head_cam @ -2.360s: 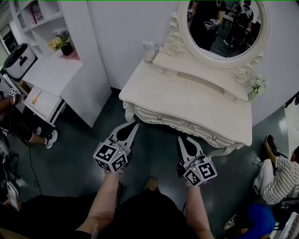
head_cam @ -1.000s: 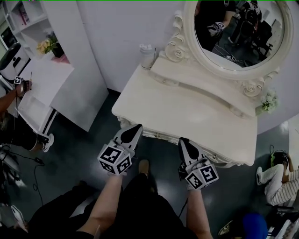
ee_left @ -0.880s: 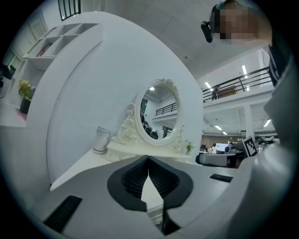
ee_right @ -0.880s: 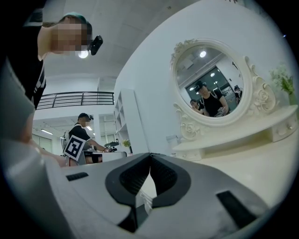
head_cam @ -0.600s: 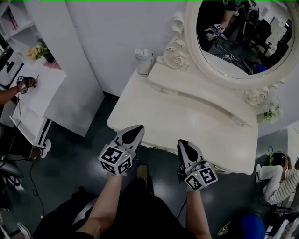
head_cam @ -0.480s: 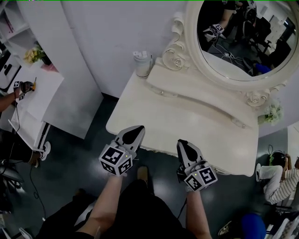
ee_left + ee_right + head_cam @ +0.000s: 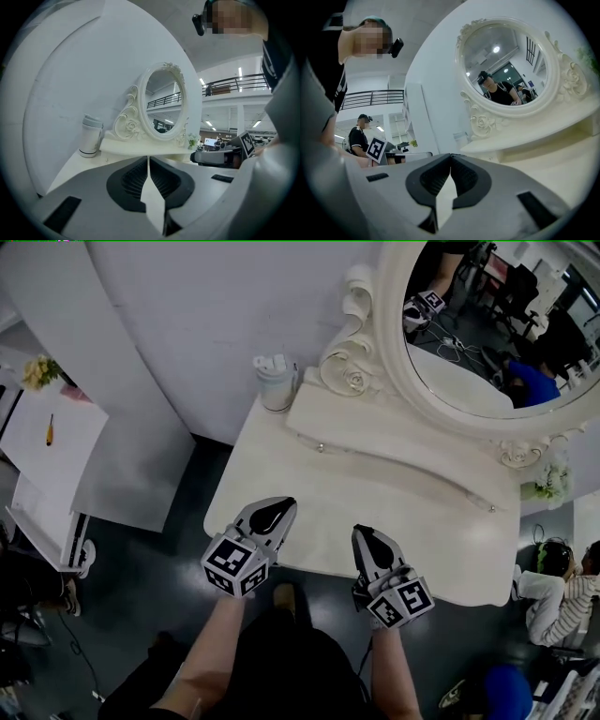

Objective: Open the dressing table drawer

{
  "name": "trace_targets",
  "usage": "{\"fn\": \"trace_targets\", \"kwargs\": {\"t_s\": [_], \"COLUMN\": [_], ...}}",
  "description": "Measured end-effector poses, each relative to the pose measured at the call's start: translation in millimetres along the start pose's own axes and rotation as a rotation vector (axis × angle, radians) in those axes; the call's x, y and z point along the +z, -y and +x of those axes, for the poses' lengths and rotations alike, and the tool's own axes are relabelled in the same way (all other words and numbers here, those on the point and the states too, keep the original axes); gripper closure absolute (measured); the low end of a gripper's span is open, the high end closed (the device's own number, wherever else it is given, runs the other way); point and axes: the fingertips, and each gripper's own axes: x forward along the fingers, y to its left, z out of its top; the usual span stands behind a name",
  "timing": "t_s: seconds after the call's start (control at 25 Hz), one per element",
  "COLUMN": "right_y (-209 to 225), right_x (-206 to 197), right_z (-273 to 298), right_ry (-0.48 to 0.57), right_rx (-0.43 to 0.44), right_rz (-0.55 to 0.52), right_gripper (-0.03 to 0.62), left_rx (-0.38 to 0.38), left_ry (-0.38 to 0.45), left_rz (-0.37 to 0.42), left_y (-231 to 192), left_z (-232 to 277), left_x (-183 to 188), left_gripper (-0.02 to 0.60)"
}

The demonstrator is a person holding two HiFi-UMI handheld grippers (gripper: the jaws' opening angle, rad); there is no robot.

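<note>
At the near edge of the dressing table [image 7: 375, 493], both my grippers poke over the rim from 6 o'clock, with dark floor [image 7: 159, 587] showing between them. My left gripper [image 7: 278, 506] sits just inside the table's rounded left corner. Its fingers have just been easing apart and show only a thin slit at the tips, with nothing between them. My right gripper [image 7: 364, 536] has its fingers together and empty.

The drawer front is out of sight beneath the overhanging top. Ahead at 12 o'clock the top lies bare up to the raised shelf [image 7: 394, 432] under the oval mirror [image 7: 487, 334]. A tumbler [image 7: 274, 382] stands at 11 o'clock against the wall. At 9 o'clock a strip of open floor separates the table from a white cabinet [image 7: 131, 456].
</note>
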Motion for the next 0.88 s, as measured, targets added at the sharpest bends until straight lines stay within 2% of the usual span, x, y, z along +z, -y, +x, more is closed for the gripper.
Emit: {"fn": "trace_targets", "kwargs": {"t_s": [0.2, 0.24, 0.44, 0.88], "right_y": [21, 25, 44, 75], "right_x": [-1, -1, -1, -18], "right_z": [12, 14, 25, 64], "right_ry": [0.000, 0.001, -0.005, -0.078], "right_rx": [-0.027, -0.030, -0.035, 0.004], "right_rz": [0.016, 0.019, 0.032, 0.014], "right_gripper": [0.588, 0.588, 0.588, 0.588], "left_rx": [-0.020, -0.023, -0.027, 0.067], "left_ry": [-0.020, -0.024, -0.042, -0.087], "left_rz": [-0.012, -0.013, -0.025, -0.072], "left_y": [-11, -12, -18, -48], "left_z": [24, 29, 57, 116], "left_x": [-7, -7, -14, -35], "left_gripper": [0.559, 0.535, 0.505, 0.439]}}
